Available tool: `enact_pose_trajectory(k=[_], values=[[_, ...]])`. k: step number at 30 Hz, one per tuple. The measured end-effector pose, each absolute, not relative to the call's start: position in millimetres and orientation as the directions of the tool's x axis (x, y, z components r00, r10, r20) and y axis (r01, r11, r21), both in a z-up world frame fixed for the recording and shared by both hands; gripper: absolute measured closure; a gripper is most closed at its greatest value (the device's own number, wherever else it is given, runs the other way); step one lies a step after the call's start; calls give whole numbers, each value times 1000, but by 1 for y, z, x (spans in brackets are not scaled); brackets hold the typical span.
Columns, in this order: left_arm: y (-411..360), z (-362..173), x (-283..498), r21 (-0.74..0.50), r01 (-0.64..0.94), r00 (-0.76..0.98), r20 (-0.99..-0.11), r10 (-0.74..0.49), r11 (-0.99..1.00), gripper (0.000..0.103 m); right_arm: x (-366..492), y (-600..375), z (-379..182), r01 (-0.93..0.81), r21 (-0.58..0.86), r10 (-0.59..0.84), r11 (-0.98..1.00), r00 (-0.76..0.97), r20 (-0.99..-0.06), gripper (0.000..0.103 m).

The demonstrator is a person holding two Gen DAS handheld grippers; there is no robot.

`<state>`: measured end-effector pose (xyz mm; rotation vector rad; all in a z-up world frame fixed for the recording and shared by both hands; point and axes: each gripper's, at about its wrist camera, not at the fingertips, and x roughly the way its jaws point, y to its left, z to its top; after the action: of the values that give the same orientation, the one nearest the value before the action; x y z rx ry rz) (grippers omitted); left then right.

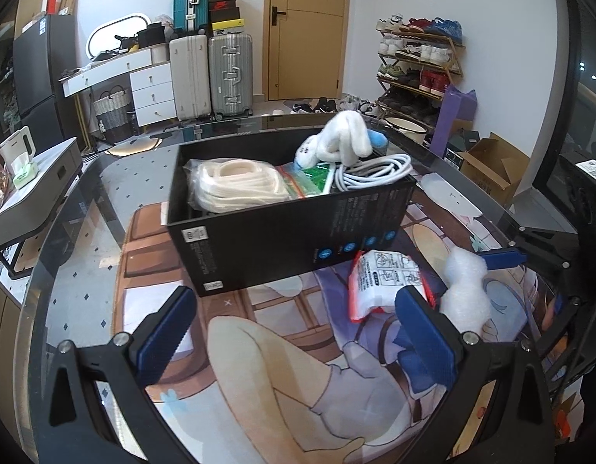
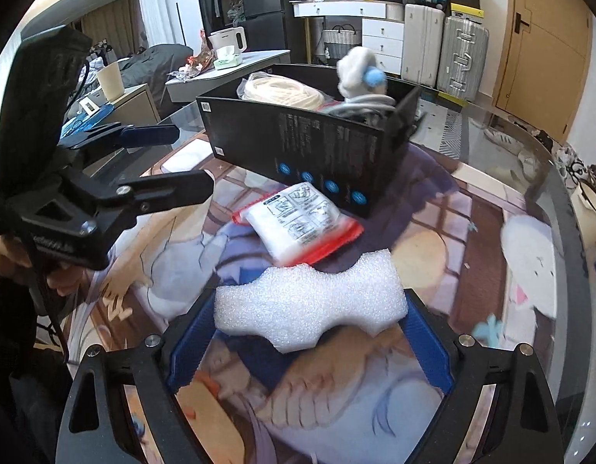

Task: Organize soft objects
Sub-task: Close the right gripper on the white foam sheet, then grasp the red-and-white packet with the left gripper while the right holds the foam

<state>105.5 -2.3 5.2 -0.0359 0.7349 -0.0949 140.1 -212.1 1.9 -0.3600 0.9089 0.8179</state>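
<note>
The right gripper (image 2: 311, 323) is clamped across the foam piece (image 2: 311, 305), lifting it toward the black box (image 2: 309, 147) ahead, while the left gripper (image 1: 298, 332) hangs apart, empty.

Rope bundle (image 1: 236, 185), cable (image 1: 375, 172), plush toy (image 1: 340, 141) in box (image 1: 282, 243), packet (image 2: 298, 224) before it, foam piece (image 2: 309, 305) seemingly nearest.
</note>
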Motion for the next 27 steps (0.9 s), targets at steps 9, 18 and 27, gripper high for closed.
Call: enact_pose_trajectory(k=[9, 18, 27], values=[[-24, 3, 114, -57, 124, 715, -687, -129, 991, 0, 135, -243, 19, -724, 56, 491, 688, 407, -770, 11], [-55, -5, 134, -4, 172, 677, -726, -121, 985, 0, 142, -259, 31, -695, 87, 518, 714, 439, -734, 11], [-71, -16, 151, 21, 197, 622, -776, -109, 980, 0, 146, -266, 29, -679, 108, 522, 726, 443, -729, 11]])
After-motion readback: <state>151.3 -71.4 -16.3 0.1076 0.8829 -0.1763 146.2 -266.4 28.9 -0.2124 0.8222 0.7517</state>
